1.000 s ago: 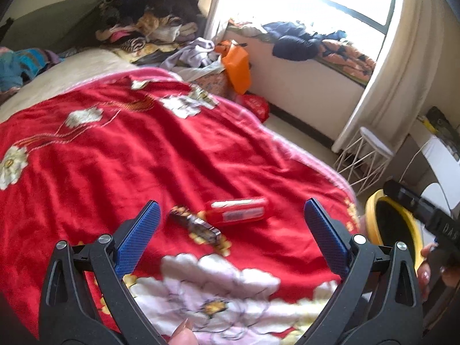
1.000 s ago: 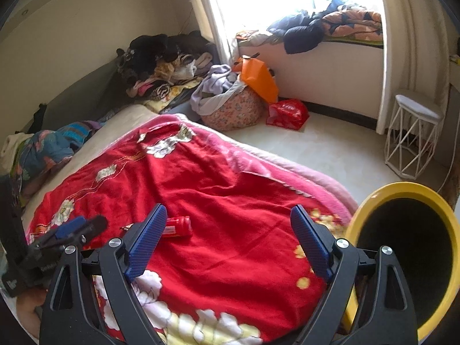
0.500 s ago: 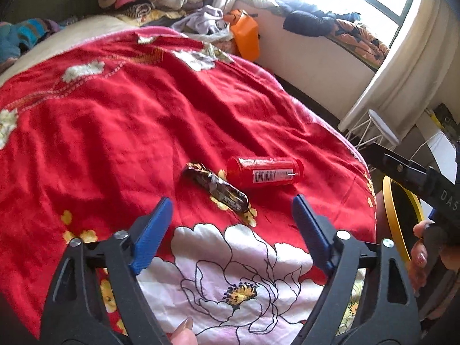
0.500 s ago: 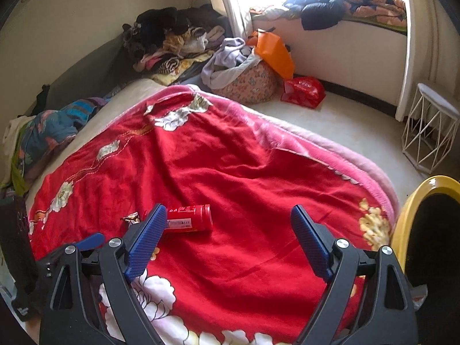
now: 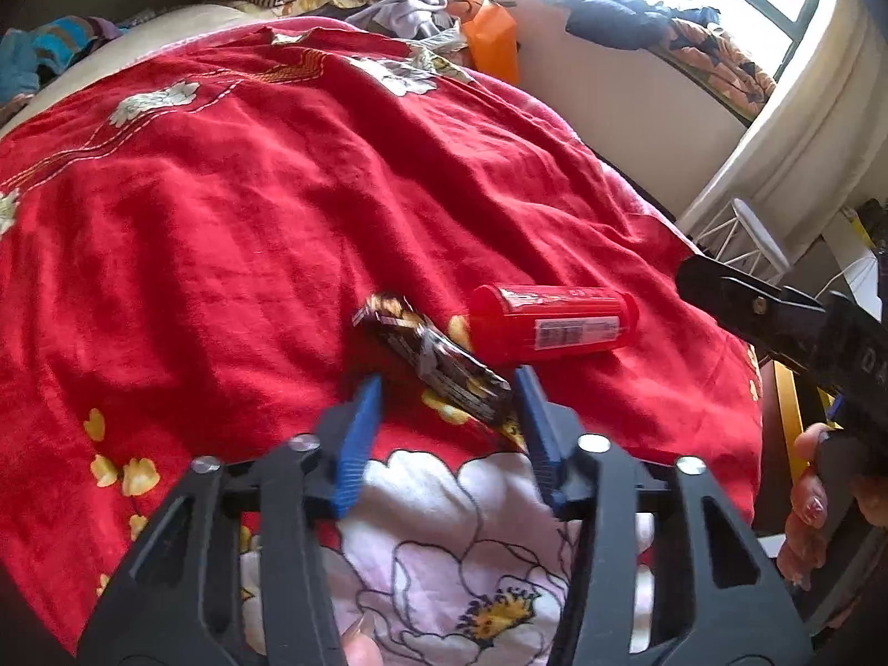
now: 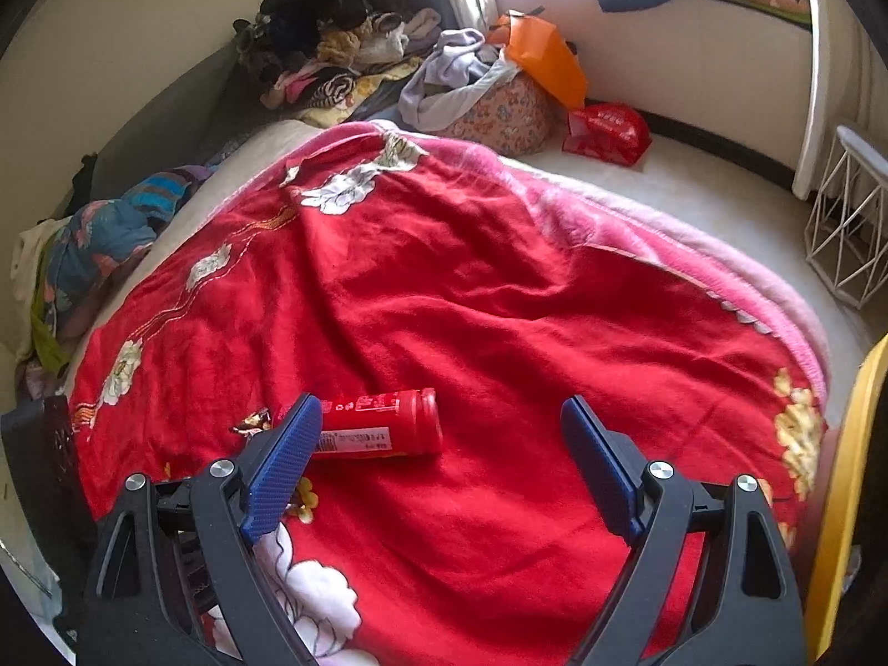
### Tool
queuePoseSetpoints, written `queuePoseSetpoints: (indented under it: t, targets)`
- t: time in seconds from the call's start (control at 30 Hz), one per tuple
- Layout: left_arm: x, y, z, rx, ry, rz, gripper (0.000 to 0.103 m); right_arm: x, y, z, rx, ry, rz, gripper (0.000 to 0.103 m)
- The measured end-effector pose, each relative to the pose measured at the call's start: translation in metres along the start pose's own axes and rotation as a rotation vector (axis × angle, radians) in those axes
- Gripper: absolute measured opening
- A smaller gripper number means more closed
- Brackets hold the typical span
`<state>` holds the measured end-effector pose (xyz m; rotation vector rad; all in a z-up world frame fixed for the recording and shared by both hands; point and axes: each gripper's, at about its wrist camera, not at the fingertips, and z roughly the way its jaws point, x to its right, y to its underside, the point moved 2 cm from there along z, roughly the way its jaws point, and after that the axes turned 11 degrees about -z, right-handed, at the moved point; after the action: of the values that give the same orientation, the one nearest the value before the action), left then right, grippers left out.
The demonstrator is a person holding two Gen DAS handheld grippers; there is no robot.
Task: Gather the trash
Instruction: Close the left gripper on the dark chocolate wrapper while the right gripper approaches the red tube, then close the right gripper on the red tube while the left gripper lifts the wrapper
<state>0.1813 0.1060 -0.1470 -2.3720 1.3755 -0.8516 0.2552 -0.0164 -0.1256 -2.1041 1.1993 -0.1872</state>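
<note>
From the left wrist, we see our left tongs (image 5: 447, 402) angled down over a plush red floral blanket (image 5: 233, 211) on the bed. Their ribbed blue pads have just been closing around a crinkled dark foil wrapper (image 5: 438, 358), not yet clenched on it. Just beyond lies a smooth red plastic cylinder (image 5: 552, 324).

From the right wrist, our right tongs (image 6: 444, 469) hover released, spread wide; the cylinder (image 6: 383, 424) lies beside the left pad. A yellow bin rim (image 6: 849, 477) shows at the right edge.
</note>
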Motion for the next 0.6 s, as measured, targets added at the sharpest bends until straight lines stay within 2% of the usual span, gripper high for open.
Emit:
queuePoseSetpoints:
  t: [0.1, 0.27, 0.43, 0.53, 0.57, 0.6]
  targets:
    - [-0.007, -0.001, -0.001, -0.005, 0.013, -0.009, 0.022, -0.004, -0.001, 0.012, -0.018, -0.007, 0.0, 0.085]
    - [-0.016, -0.001, -0.006, -0.012, 0.049, -0.017, 0.014, -0.007, 0.001, 0.037, -0.061, -0.03, 0.015, 0.085]
    - [-0.019, 0.001, -0.012, -0.009, 0.069, -0.01, 0.013, -0.005, 0.008, 0.056, -0.081, -0.112, 0.092, 0.086]
    - [-0.02, 0.002, -0.015, -0.007, 0.074, -0.004, 0.013, -0.012, 0.009, 0.058, -0.085, -0.147, 0.094, 0.085]
    - [-0.021, 0.002, -0.016, -0.007, 0.076, -0.005, 0.013, -0.017, 0.01, 0.058, -0.086, -0.176, 0.09, 0.079]
    - [-0.021, 0.002, -0.016, -0.005, 0.078, -0.004, 0.013, -0.019, 0.01, 0.057, -0.085, -0.187, 0.09, 0.068]
